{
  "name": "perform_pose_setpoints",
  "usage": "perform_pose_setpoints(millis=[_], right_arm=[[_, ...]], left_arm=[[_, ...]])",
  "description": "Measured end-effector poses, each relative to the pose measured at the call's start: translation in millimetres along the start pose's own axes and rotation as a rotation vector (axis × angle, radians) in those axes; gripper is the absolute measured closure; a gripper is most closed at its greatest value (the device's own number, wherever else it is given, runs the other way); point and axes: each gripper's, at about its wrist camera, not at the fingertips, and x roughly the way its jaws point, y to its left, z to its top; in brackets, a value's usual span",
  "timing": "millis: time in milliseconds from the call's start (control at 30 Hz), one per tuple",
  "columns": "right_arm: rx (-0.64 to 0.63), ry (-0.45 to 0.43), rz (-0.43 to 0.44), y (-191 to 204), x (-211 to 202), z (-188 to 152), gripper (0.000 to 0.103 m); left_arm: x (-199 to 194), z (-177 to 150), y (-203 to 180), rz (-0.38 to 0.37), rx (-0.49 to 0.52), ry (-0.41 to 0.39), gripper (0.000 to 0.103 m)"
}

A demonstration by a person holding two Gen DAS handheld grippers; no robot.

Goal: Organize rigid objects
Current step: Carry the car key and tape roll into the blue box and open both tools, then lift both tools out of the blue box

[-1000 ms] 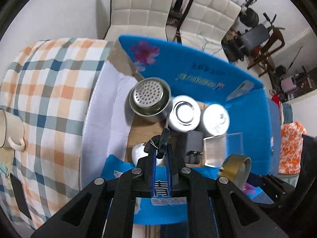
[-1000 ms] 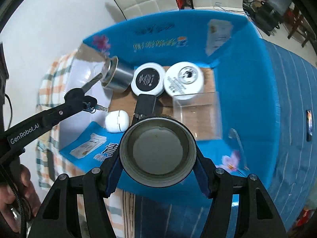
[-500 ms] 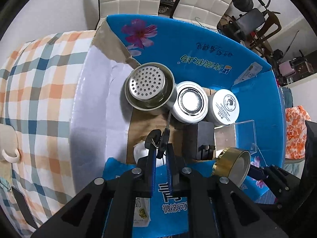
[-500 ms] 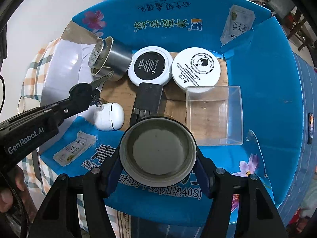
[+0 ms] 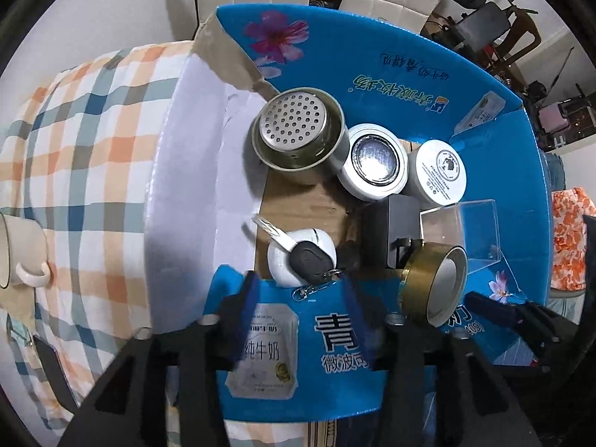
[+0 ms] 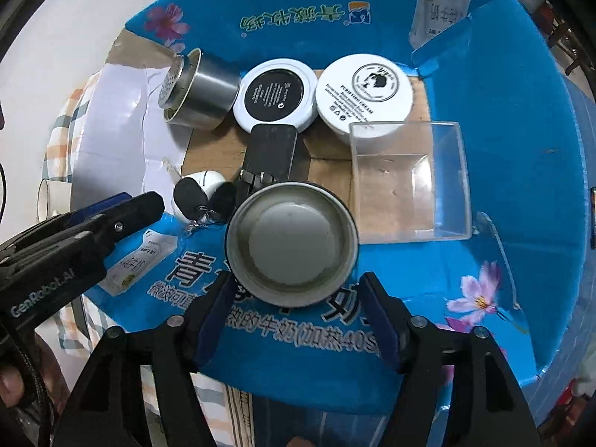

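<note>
A black-headed key (image 5: 309, 260) lies on a white earbud case (image 5: 283, 272) inside the blue cardboard box (image 5: 372, 56). Just above it my left gripper (image 5: 298, 294) has its jaws opening and nothing between them. A gold tin (image 6: 292, 244) sits just ahead of my right gripper (image 6: 296, 285), low over the box's near side. The right jaws are opening and the pads stand off the tin's sides. In the left wrist view the tin (image 5: 434, 287) tilts beside a black charger (image 5: 391, 231).
Along the box's far wall stand a perforated steel cup (image 5: 298, 130) and two white round jars (image 5: 376, 160) (image 5: 441, 167). A clear plastic box (image 6: 409, 178) fills the right side. A checked cloth (image 5: 93, 130) and a mug (image 5: 18, 253) lie left of the box.
The left jaws have spread and the key has dropped onto the earbud case. The right gripper has sunk toward the box, its jaws have widened, and the tin has slid forward out of them.
</note>
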Motion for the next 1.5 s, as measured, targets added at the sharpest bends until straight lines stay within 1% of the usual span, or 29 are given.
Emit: perform_pose_setpoints(millis=[33, 67, 100, 133, 233, 367, 500, 600, 800, 967, 1100, 1233, 1367, 1467, 1500], right_arm=[[-0.006, -0.014, -0.014, 0.7, -5.3, -2.9, 0.022], [-0.014, -0.027, -0.031, 0.5, -9.4, -3.8, 0.013], [-0.024, -0.043, -0.051, 0.4, -14.4, -5.2, 0.008], [-0.036, -0.065, -0.080, -1.8, -21.8, -6.7, 0.008], [-0.050, -0.103, -0.139, -4.7, -36.4, -10.5, 0.008], [-0.032, -0.131, -0.149, -14.9, -56.9, -17.5, 0.007], [-0.026, -0.161, -0.149, -20.8, -81.2, -26.4, 0.007], [-0.030, -0.192, -0.155, -22.1, -102.7, -35.2, 0.007], [-0.030, -0.247, -0.140, -19.0, -139.9, -54.4, 0.007], [-0.054, -0.295, -0.131, -14.4, -175.5, -70.2, 0.007], [-0.064, -0.314, -0.103, -14.6, -199.9, -81.2, 0.007], [-0.071, -0.324, -0.084, -19.6, -216.6, -86.7, 0.007], [-0.051, -0.324, -0.072, -34.9, -221.5, -87.6, 0.007], [0.002, -0.316, -0.064, -60.1, -219.0, -86.2, 0.007], [0.026, -0.313, -0.065, -71.4, -216.8, -85.3, 0.007]], left_arm=[[-3.7, -1.5, -0.4, 0.008, -0.001, -0.010, 0.036], [-8.9, -3.5, -1.3, 0.019, -0.001, -0.027, 0.031], [-12.9, -4.9, -2.4, 0.032, 0.000, -0.042, 0.022], [-17.2, -5.8, -3.0, 0.047, 0.000, -0.055, 0.015], [-31.1, -9.2, -5.4, 0.075, 0.001, -0.085, 0.006], [-49.8, -15.2, -8.8, 0.094, -0.004, -0.121, 0.006], [-71.2, -22.9, -19.8, 0.141, 0.008, -0.167, 0.005], [-87.0, -30.0, -27.7, 0.156, 0.008, -0.204, 0.005], [-118.9, -44.4, -42.8, 0.170, 0.016, -0.258, 0.005], [-143.1, -55.4, -57.8, 0.166, 0.028, -0.293, 0.005], [-159.3, -61.9, -67.1, 0.155, 0.023, -0.316, 0.005], [-169.3, -65.4, -79.0, 0.150, 0.030, -0.332, 0.005], [-169.7, -64.3, -93.7, 0.136, 0.049, -0.332, 0.005], [-162.3, -59.4, -104.9, 0.128, 0.050, -0.336, 0.005], [-156.5, -55.5, -110.5, 0.121, 0.049, -0.324, 0.005]])
